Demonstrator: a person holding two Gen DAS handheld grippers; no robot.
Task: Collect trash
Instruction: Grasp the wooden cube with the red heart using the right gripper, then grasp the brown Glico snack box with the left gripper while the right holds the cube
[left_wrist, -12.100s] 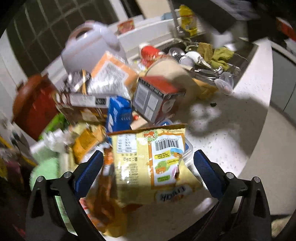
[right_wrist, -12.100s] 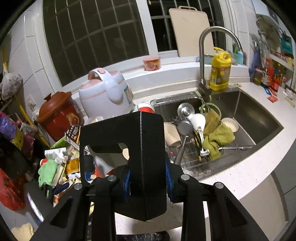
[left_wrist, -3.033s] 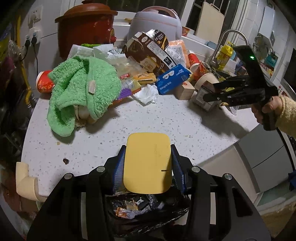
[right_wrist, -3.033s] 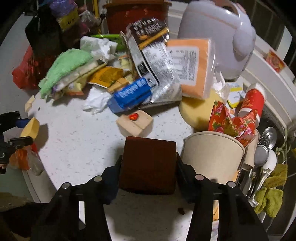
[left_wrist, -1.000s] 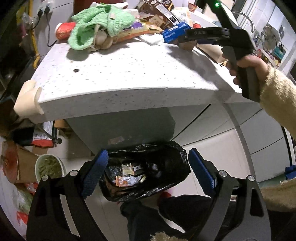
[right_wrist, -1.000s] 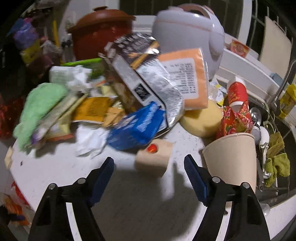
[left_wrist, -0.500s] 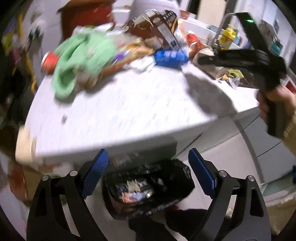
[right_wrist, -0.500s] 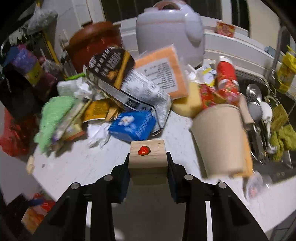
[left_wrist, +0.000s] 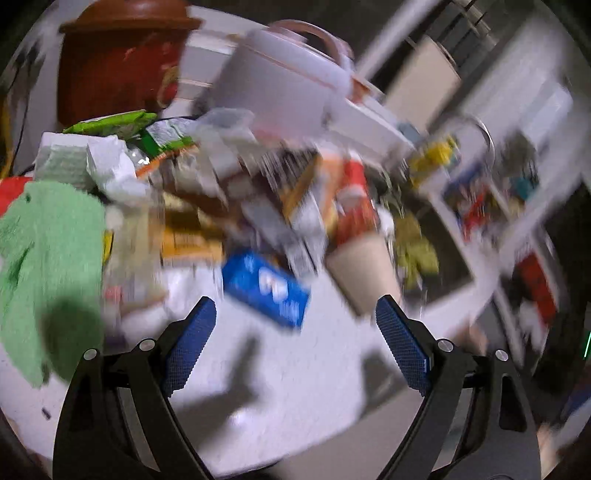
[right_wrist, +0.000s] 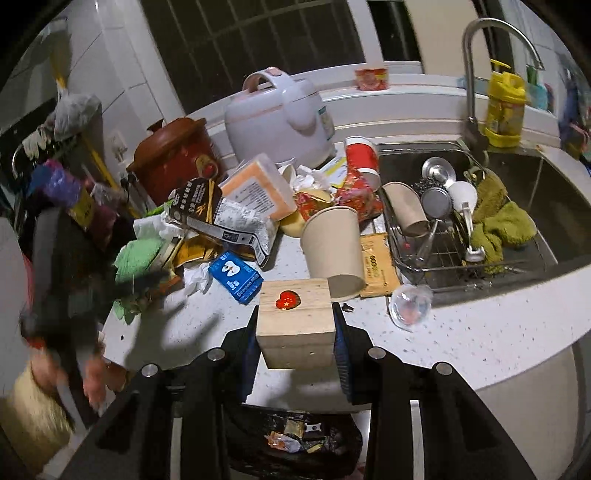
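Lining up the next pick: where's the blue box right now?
In the right wrist view the blue box lies on the counter left of the held wooden block, beside crumpled white tissue.

1. Left wrist view: looks forward between its own tool (left_wrist: 291, 339) fingers, low and close over the surface (left_wrist: 295, 387), facing the litter pile. The frame is tilted and heavily motion-blurred.
2. Right wrist view: sits higher and farther back, off the surface (right_wrist: 461, 343) edge, angled down toward the window wall. A bin bag (right_wrist: 295, 439) shows at lower centre.
3. Shared in both: blue box (left_wrist: 266, 284) (right_wrist: 236, 277), paper cup (left_wrist: 362, 273) (right_wrist: 332, 251), rice cooker (left_wrist: 280, 81) (right_wrist: 277, 118), brown pot (left_wrist: 118, 59) (right_wrist: 173, 158), faucet (left_wrist: 476, 129) (right_wrist: 476, 55).
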